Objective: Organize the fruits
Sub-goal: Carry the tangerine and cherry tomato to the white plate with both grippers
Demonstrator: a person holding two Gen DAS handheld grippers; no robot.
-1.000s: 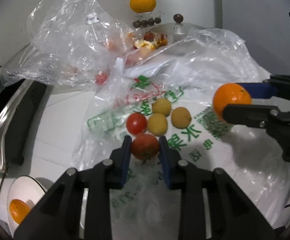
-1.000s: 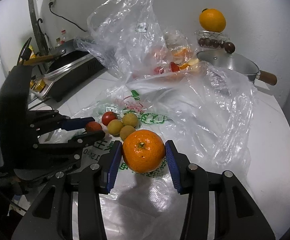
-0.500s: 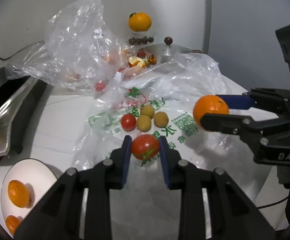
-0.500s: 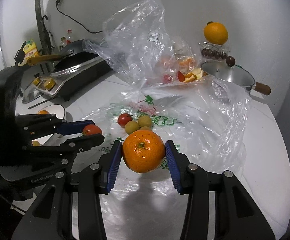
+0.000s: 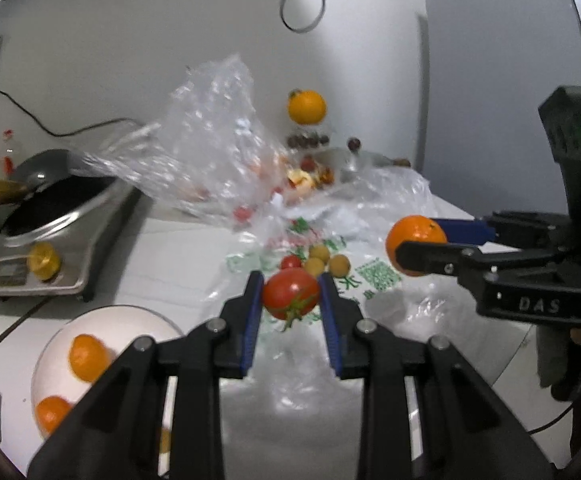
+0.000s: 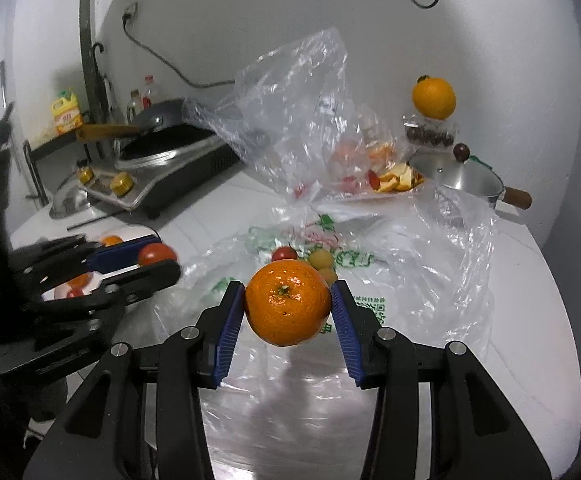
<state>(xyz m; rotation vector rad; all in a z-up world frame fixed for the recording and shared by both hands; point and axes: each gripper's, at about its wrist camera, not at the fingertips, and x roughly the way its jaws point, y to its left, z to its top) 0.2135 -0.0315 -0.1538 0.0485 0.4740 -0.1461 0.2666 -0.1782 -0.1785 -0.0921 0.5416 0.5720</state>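
- Your left gripper (image 5: pixel 290 296) is clamped on a round red tomato with a green stem (image 5: pixel 290 294), held in the air above the printed clear plastic bag (image 5: pixel 374 276) that lies flat on the white counter (image 5: pixel 178 264).
- Your right gripper (image 6: pixel 288 306) is closed tight on a round orange mandarin (image 6: pixel 287 303), also lifted clear above that printed bag.
- On the printed bag, beyond both held fruits, a small red tomato (image 5: pixel 290 262) lies touching a cluster of three small yellow round fruits (image 5: pixel 324 260).
- Left of the printed bag, near your left gripper, a white round plate (image 5: pixel 130 320) holds two orange mandarins (image 5: pixel 86 356).
- Behind the printed bag, a crumpled clear plastic bag (image 6: pixel 290 120) stands up, with fruit pieces showing through it.
- Farther behind the printed bag, to the right, a silver lidded pot with a wooden handle (image 6: pixel 466 184) sits by the wall, and a large orange (image 6: pixel 433 97) rests on a clear box of dark round fruits (image 6: pixel 430 134).
- Left of the crumpled bag, a silver and black cooktop (image 6: pixel 170 168) carries a dark pan (image 6: pixel 158 118).
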